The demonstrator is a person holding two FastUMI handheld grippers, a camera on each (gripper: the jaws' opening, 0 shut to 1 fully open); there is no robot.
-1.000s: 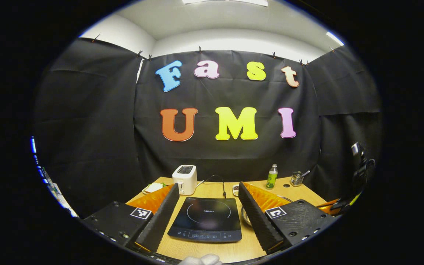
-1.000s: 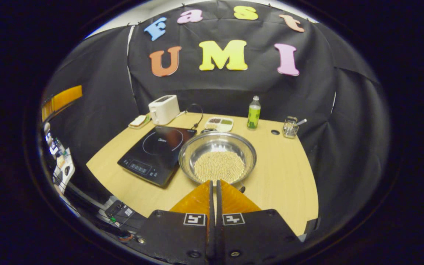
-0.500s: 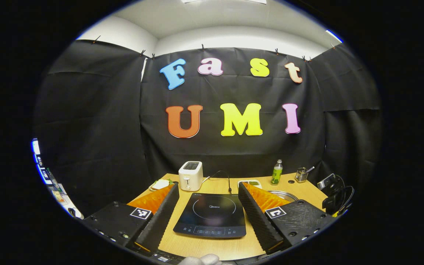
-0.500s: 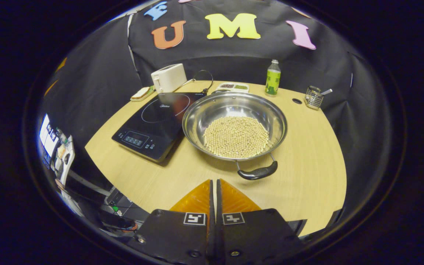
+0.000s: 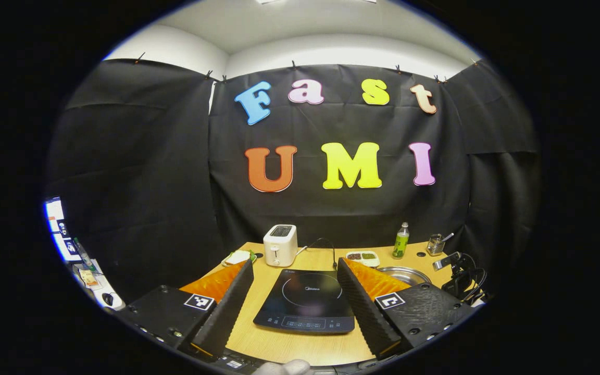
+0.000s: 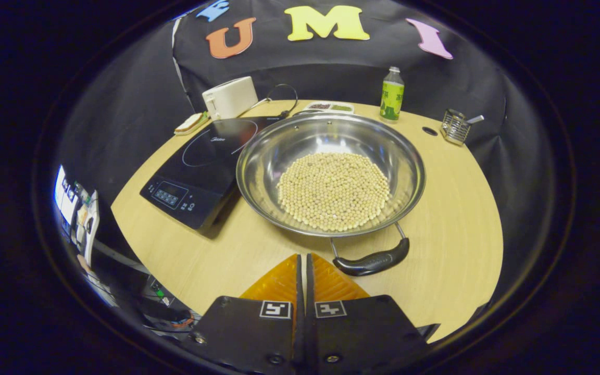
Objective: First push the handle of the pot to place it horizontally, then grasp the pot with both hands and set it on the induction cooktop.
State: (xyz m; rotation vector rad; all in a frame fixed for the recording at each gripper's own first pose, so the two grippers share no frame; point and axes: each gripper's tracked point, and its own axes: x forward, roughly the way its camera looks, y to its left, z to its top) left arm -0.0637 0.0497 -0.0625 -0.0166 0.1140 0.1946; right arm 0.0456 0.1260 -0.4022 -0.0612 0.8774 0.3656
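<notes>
A: Booth, black cloth walls, light wood table (image 6: 435, 250). Where's the right gripper (image 6: 302, 271)?

B: Low over the near table edge in the right gripper view, fingers pressed together, nothing between them. Just beyond the tips and a little to their right lies the black handle (image 6: 373, 262) of the pot (image 6: 331, 172). Apart, not touching.

A: Handle axis?

B: Long axis runs roughly crosswise to the fingers, its right end tilted slightly away. It sits on the pot's near rim, pointing back at the gripper. To get it horizontal I'd judge a sideways shove on the handle so the pot turns on the table.

A: Pot itself?

B: On the table, steel, wide and shallow, a layer of pale beans (image 6: 334, 190) in the bottom. Its left rim is just beside the cooktop (image 6: 196, 166), maybe overlapping the edge; can't tell.

A: Left gripper (image 5: 295, 284)?

B: Fingers spread wide, empty, held over the near edge with the cooktop (image 5: 308, 302) framed between them. Pot rim (image 5: 404, 273) peeks out past its right finger. Right gripper is clearly nearer the handle, so the push is its job.

A: Far side?

B: Toaster (image 6: 229, 96), a small dish (image 6: 328, 107), a green bottle (image 6: 392, 94), a wire holder (image 6: 456, 125). All well clear of the handle.
</notes>
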